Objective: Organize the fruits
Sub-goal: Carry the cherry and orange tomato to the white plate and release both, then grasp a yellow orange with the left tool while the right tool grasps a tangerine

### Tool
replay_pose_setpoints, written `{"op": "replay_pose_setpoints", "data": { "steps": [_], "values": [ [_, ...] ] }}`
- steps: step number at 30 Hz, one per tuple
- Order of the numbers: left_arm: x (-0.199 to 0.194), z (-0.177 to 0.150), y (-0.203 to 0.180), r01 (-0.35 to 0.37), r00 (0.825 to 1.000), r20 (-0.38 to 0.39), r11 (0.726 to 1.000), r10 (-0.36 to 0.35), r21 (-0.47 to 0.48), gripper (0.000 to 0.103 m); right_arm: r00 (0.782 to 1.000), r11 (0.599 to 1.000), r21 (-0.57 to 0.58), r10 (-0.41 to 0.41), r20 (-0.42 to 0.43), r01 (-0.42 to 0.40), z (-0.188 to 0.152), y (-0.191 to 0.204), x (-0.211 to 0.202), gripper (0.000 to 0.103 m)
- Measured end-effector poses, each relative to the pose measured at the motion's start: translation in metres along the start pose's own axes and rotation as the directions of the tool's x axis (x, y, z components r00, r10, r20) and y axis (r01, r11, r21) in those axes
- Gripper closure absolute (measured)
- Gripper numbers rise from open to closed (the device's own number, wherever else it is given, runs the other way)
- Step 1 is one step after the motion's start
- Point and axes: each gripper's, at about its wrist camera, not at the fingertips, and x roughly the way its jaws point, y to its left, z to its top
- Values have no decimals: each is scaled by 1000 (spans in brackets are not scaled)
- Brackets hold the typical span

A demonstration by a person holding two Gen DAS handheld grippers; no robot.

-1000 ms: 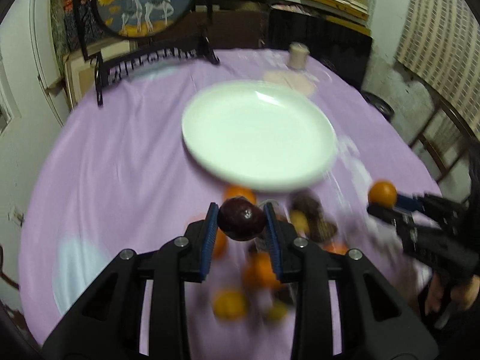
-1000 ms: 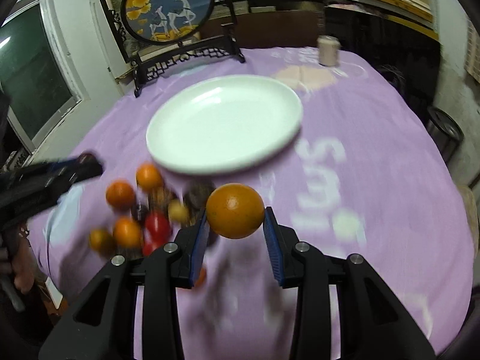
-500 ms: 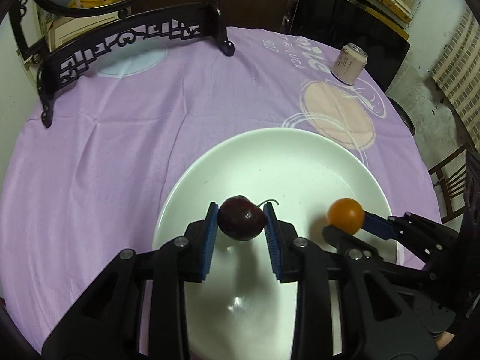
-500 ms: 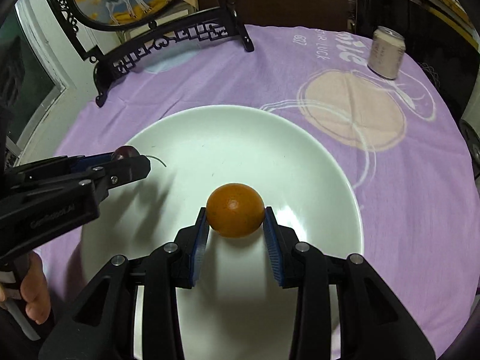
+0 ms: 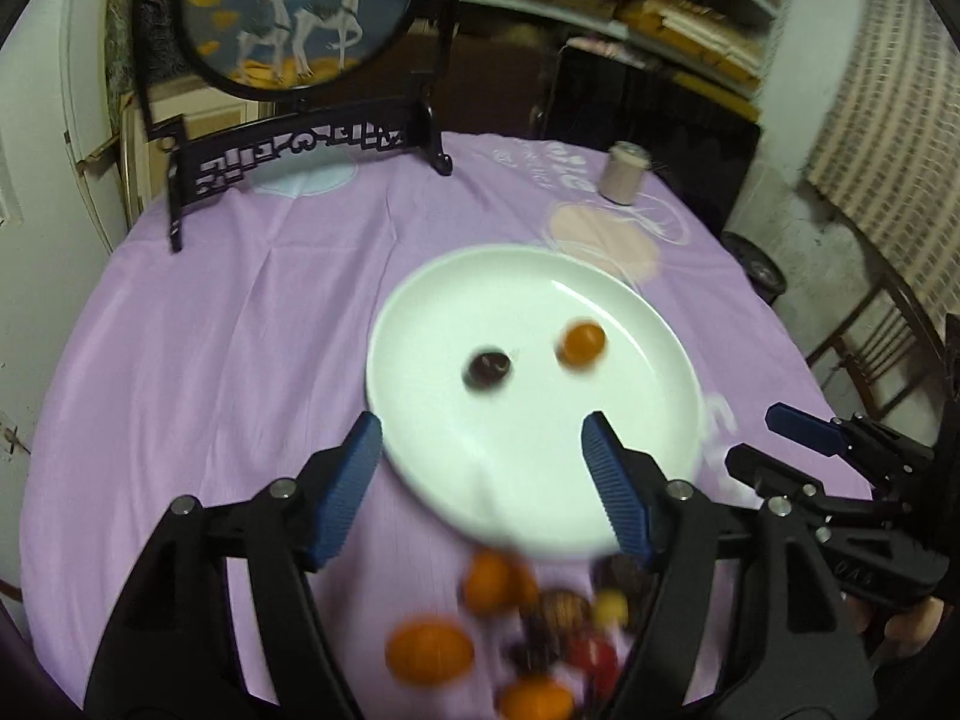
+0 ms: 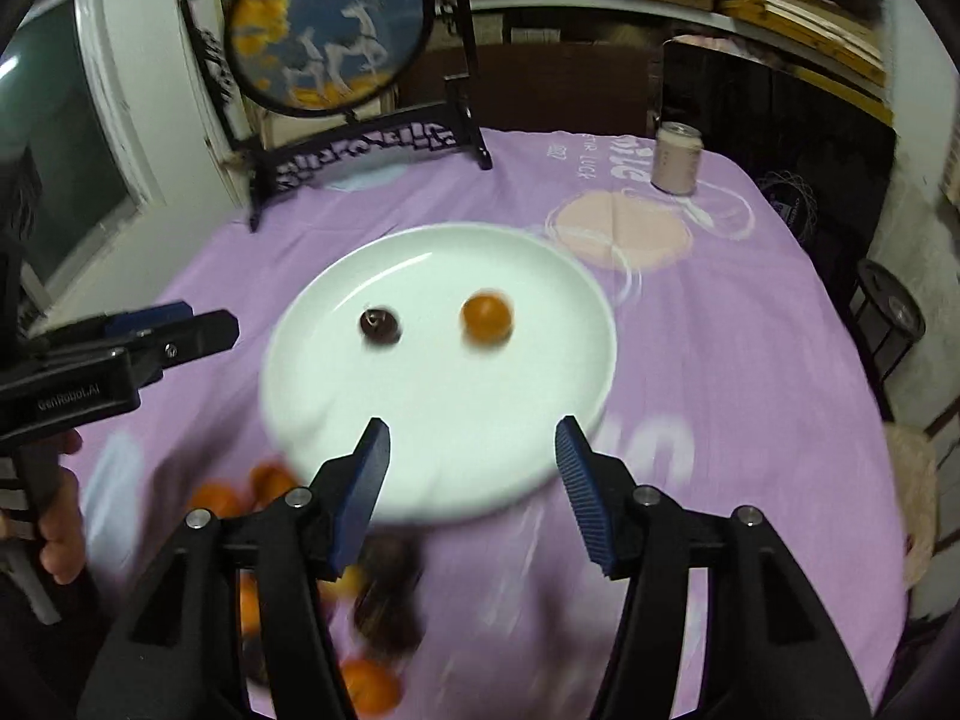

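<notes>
A white plate lies on the purple tablecloth. On it sit a dark plum and a small orange, apart from each other. My left gripper is open and empty above the plate's near rim; it also shows at the left of the right wrist view. My right gripper is open and empty above the plate's near edge; it also shows at the right of the left wrist view. A blurred pile of fruit lies on the cloth in front of the plate.
A round painted screen on a black carved stand stands at the table's far side. A pale drink can stands at the far right. A chair is beyond the right table edge.
Both grippers have opened and let go: the plum and the orange now rest on the plate. Both grippers have pulled back toward the near rim, over the fruit pile.
</notes>
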Motion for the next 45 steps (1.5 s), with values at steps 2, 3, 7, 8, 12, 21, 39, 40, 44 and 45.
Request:
{"op": "replay_pose_setpoints", "data": {
  "steps": [2,3,7,8,12,21,39,40,44,45],
  "values": [
    [-16,-28,2,0,1000,10,1000,0,-14,32,1000,999,28,24,3,-24,-23,5,-12,45],
    [-20,-37,5,0,1000,8,1000,0,-28,32,1000,999,39,28,-2,-28,-28,6,-15,45],
    [-34,-65,17,-40,999,-1,998,40,-44,32,1000,1000,17,-8,-6,8,-36,15,-25,45],
    [-38,-71,19,-57,998,3,997,57,-45,32,1000,1000,14,-15,-6,15,-39,18,-28,43],
    [-49,-93,30,-75,997,-9,996,75,-52,32,998,1000,4,-6,-56,7,-65,26,-29,43],
    [-53,-133,36,-50,996,-79,998,49,-22,32,984,998,-37,51,-173,-58,-112,46,-1,43],
    [-26,-157,6,33,983,-184,998,-24,47,30,986,999,4,42,-159,-41,-124,31,-12,66],
    [-25,-155,6,40,983,-179,999,-34,34,33,986,999,9,48,-160,-47,-125,30,-12,66],
    [-17,-150,12,91,980,-178,996,-91,-7,67,985,998,12,55,-162,-54,-125,27,-13,66],
    [-13,-151,14,97,976,-195,995,-98,-19,67,985,998,14,56,-163,-55,-124,27,-12,66]
  ]
}}
